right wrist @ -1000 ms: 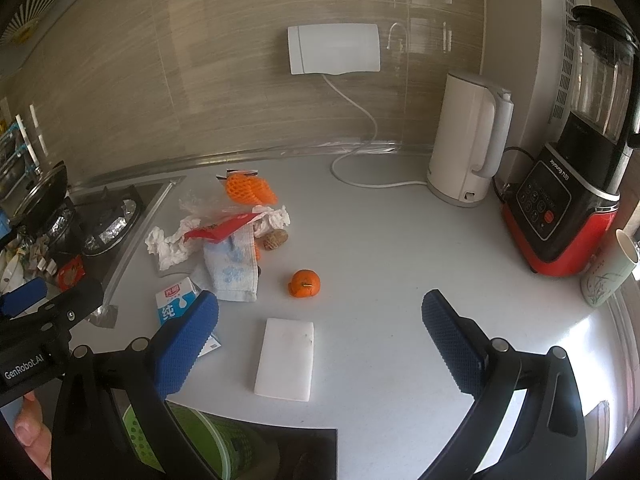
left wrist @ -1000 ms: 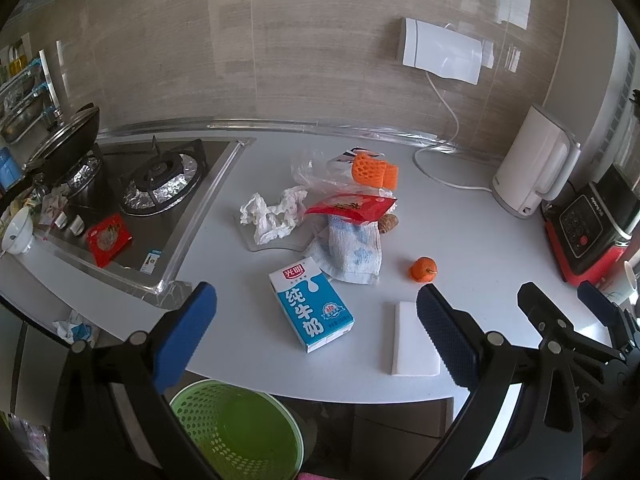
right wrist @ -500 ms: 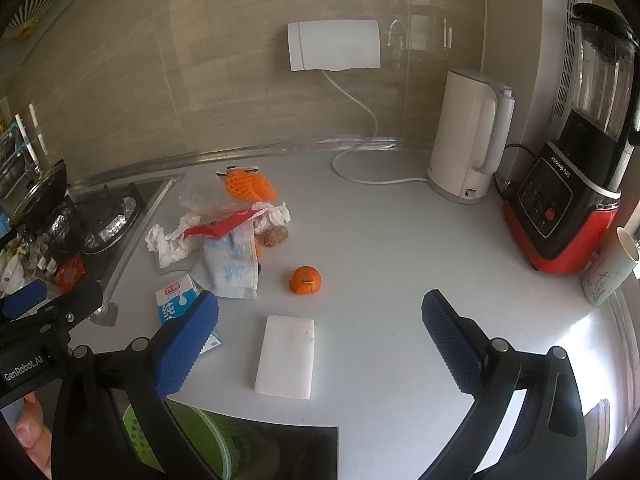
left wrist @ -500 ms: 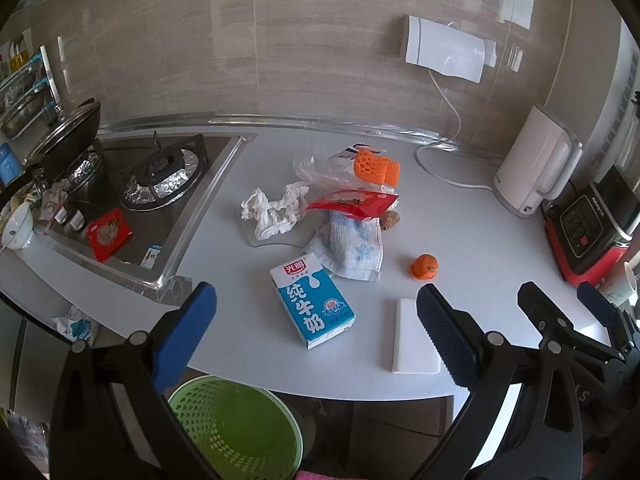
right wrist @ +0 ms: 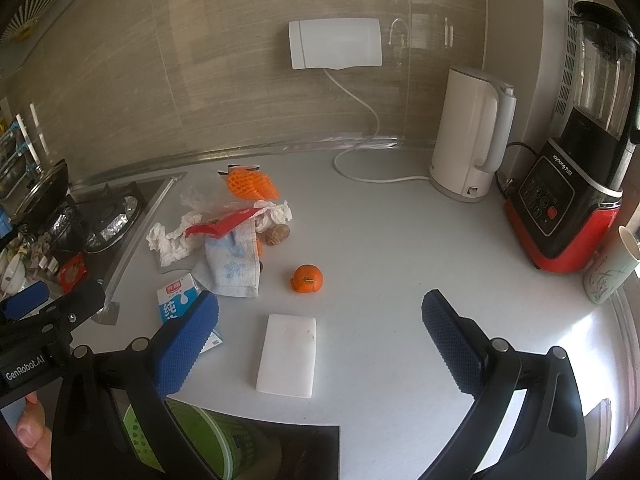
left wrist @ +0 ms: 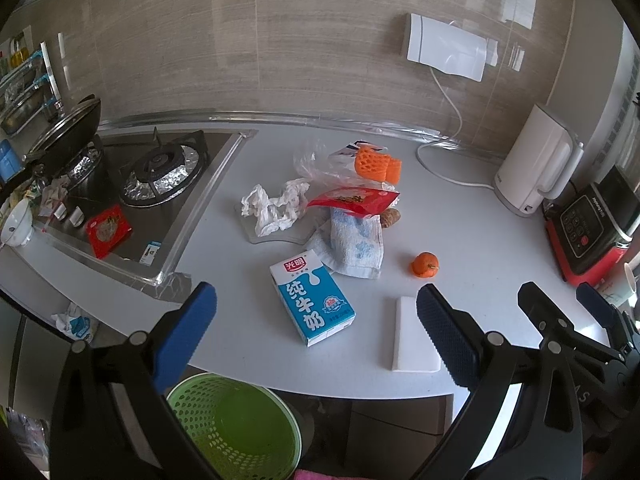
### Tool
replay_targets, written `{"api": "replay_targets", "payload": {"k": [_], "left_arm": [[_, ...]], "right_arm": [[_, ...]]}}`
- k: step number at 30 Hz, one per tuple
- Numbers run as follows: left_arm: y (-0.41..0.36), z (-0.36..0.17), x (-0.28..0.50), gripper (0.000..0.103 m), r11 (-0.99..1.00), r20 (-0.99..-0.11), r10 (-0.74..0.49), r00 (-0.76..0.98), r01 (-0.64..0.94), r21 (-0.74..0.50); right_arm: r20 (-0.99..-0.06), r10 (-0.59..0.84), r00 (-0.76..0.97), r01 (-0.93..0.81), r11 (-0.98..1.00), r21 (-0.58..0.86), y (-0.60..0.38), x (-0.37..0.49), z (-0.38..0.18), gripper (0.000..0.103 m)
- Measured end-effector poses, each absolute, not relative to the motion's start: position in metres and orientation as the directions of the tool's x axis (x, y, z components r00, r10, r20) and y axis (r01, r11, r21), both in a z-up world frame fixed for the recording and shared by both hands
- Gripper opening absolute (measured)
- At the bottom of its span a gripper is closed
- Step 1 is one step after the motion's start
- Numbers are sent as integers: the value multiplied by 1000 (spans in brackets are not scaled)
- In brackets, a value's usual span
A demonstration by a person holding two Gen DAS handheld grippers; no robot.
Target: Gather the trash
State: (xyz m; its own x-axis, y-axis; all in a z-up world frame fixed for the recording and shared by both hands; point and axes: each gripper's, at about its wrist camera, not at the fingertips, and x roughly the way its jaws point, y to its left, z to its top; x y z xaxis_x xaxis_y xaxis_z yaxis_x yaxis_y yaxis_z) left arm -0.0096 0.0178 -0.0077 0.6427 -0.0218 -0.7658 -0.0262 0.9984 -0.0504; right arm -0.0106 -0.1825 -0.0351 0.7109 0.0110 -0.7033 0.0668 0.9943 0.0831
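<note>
Trash lies on the white counter (left wrist: 472, 216): a blue milk carton (left wrist: 312, 298) (right wrist: 176, 298), crumpled tissue (left wrist: 274, 208), a red snack bag (left wrist: 354, 200), a blue-white cloth (left wrist: 354, 242), orange foam netting (left wrist: 374, 164), a clear plastic bag (left wrist: 316, 162), a small orange peel (left wrist: 425, 265) (right wrist: 307, 278) and a white flat pad (left wrist: 412, 336) (right wrist: 288, 354). A green bin (left wrist: 236, 424) stands below the counter edge. My left gripper (left wrist: 316, 336) is open and empty above the carton. My right gripper (right wrist: 320, 340) is open and empty over the pad.
A gas stove (left wrist: 160, 168) with a wok (left wrist: 68, 132) is at the left. A white kettle (right wrist: 472, 136), a red blender (right wrist: 576, 184) and a paper cup (right wrist: 612, 268) stand at the right. A cable (right wrist: 360, 136) runs from a wall box.
The left gripper has drifted slightly; the scene shifts a little in its view. Both grippers stay open and nothing on the counter has moved.
</note>
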Motion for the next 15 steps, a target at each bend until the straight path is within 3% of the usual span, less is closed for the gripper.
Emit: {"api": "replay_targets", "payload": {"k": [15], "left_arm": [[21, -11, -9, 96, 998, -775, -20, 632, -37, -55]], "right_arm": [[-707, 12, 707, 68, 994, 84, -180, -11, -36, 101]]}}
